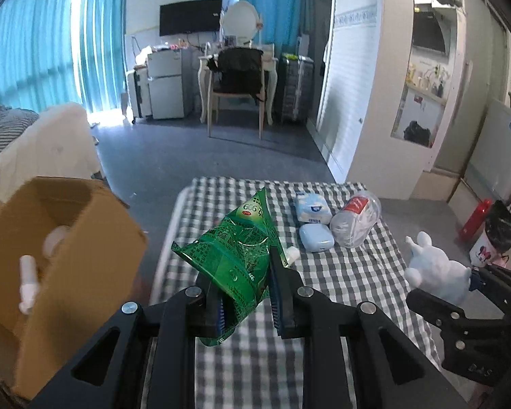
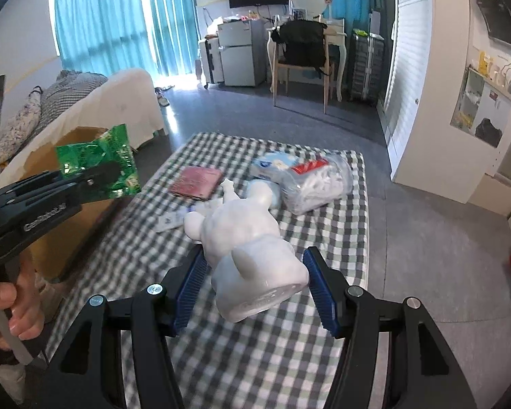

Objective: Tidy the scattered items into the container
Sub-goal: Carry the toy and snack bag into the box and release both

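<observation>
My left gripper (image 1: 245, 272) is shut on a crinkled green snack packet (image 1: 235, 248) and holds it in the air above the left edge of the checked table (image 1: 340, 272). An open cardboard box (image 1: 85, 238) stands just to its left, with small white items (image 1: 27, 279) inside. The right wrist view shows the same packet (image 2: 98, 156) in the left gripper (image 2: 109, 173), with the box (image 2: 81, 136) behind it. My right gripper (image 2: 255, 255) is shut on a pale white-blue plush toy (image 2: 245, 238), which sits between the blue pads (image 2: 190, 286).
On the table lie a tissue pack (image 1: 311, 208), a pale blue case (image 1: 316, 237), a clear bag of cotton swabs (image 1: 356, 220), a small white tube (image 1: 292, 255) and a pink booklet (image 2: 196, 182). A bed (image 2: 119, 102) stands left, a red extinguisher (image 1: 477, 220) right.
</observation>
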Available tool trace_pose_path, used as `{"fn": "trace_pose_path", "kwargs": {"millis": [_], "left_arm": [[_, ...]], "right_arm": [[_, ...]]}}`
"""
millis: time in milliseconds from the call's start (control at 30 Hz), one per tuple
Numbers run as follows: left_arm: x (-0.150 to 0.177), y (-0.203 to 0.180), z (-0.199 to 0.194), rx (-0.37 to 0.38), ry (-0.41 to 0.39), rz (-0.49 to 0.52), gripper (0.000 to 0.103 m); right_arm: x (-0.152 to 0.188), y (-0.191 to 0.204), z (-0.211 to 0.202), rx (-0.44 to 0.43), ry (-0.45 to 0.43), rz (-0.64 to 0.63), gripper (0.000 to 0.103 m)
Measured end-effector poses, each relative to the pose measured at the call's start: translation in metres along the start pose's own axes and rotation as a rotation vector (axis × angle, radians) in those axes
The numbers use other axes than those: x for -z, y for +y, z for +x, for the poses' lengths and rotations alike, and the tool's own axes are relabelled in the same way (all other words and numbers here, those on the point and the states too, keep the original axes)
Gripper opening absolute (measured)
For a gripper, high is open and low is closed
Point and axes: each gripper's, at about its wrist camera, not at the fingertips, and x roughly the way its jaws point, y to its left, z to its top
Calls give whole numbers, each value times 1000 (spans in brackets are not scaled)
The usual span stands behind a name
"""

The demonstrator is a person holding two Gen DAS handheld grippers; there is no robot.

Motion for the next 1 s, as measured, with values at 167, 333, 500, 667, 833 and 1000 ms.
{"fn": "trace_pose_path", "kwargs": {"millis": [167, 333, 500, 667, 833, 1000], "left_arm": [[-2, 30, -44, -32, -56, -32, 20], [-4, 66, -82, -80, -93, -73, 20], [-1, 108, -107, -156, -92, -100, 20], [2, 153, -115, -224, -71, -133, 20], [8, 188, -114, -267, -49, -162, 20], [9, 211, -97, -292, -23, -171, 20]], "right_arm": [[-9, 29, -15, -19, -30, -30, 58], [-22, 61, -28, -47, -66, -58, 58], [-36, 92, -28, -113, -92, -60, 58], [-44, 127, -26, -167, -102, -84, 58], [-49, 158, -22, -202, -105, -118, 58], [-53, 174, -13, -212, -98, -136, 59]]}}
